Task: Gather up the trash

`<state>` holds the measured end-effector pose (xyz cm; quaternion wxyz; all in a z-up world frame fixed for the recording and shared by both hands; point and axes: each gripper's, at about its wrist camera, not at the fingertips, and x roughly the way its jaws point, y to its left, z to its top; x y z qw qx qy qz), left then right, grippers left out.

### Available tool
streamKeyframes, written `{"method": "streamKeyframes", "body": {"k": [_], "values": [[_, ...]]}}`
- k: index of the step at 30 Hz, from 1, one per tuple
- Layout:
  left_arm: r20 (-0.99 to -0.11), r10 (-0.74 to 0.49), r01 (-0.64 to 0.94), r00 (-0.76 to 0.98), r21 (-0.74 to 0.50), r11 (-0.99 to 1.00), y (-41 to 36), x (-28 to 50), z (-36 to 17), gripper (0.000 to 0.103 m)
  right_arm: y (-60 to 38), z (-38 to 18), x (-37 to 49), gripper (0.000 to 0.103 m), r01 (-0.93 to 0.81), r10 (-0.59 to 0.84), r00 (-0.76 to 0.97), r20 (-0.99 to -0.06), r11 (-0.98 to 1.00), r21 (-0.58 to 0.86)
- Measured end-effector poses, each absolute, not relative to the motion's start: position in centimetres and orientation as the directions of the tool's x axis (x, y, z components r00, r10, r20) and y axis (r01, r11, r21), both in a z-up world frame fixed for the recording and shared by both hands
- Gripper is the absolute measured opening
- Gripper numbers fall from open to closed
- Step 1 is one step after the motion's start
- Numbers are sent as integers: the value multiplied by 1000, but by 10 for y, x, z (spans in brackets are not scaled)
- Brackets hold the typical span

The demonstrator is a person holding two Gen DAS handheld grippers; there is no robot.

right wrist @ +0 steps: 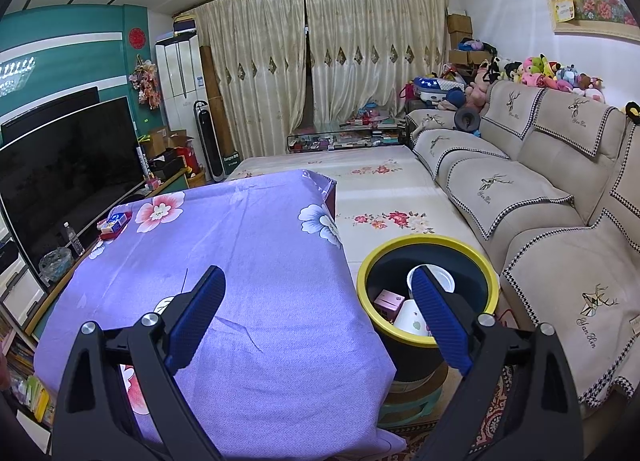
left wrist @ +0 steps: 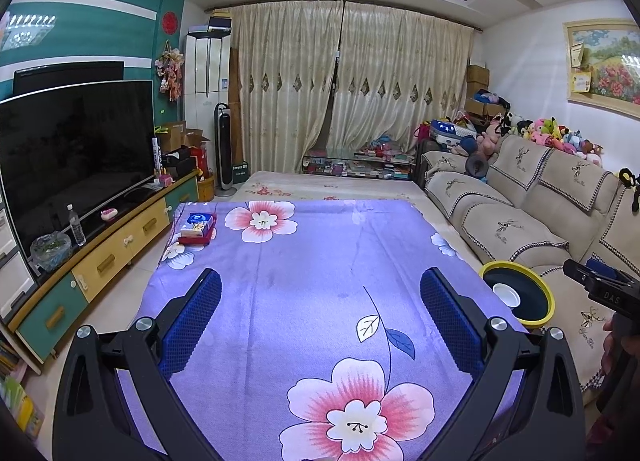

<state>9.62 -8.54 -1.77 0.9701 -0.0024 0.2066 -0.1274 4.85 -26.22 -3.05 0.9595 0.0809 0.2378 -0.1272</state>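
Yellow bin (right wrist: pixel 427 289): I see cup, cartons inside already.
Table (left wrist: pixel 320 261): only box (left wrist: pixel 197 225) left, far corner.
L gripper (left wrist: pixel 320 325): jaws wide, empty.
R gripper (right wrist: pixel 320 317): same.

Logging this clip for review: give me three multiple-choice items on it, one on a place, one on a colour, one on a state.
1. Where does the yellow-rimmed dark round bin stand?
A. on the TV cabinet
B. between the purple floral-clothed table and the beige sofa
C. on the table

2. What colour are the gripper pads?
A. blue
B. red
C. white

3. What state is the right gripper in?
A. shut on a cup
B. shut, empty
C. open, empty

Answers: 1 B, the bin sits in the gap beside the table's edge. 2 A, both views show blue pads. 3 C, its fingers stand wide apart, nothing between them.
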Motion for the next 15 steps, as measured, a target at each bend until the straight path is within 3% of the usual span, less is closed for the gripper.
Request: {"method": "streamKeyframes", "body": {"k": [15], "values": [[-409,-250,248,878,-58,967,-86,100,-23,98,-255,-36,52,89,280,-200,851,-486,955,97]]}}
